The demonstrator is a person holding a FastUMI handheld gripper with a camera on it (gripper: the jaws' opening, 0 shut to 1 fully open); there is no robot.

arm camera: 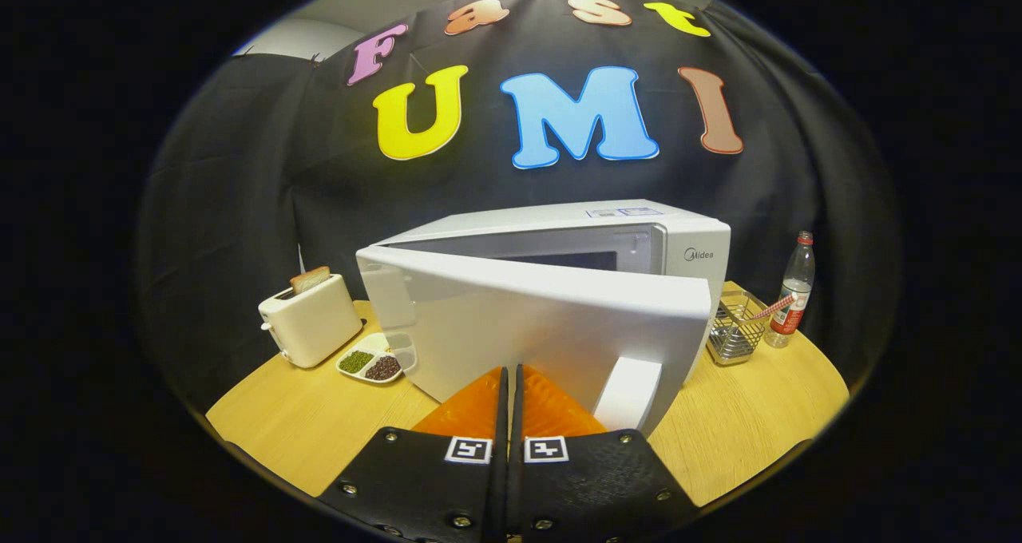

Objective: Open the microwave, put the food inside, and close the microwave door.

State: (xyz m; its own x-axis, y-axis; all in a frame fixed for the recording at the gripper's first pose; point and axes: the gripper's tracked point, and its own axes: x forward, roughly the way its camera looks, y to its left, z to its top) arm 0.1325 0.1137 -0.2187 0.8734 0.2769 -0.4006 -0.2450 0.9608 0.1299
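white boxy microwave (687,247) door (543,327): ajar, rigid, light-swinging | hold: white handle (631,391) | gripper (511,379): closed, empty, touching door

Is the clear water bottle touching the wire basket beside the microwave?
Apart. In the gripper view, a strip of table shows between the water bottle and the wire basket; closed jaws rest at the microwave door.
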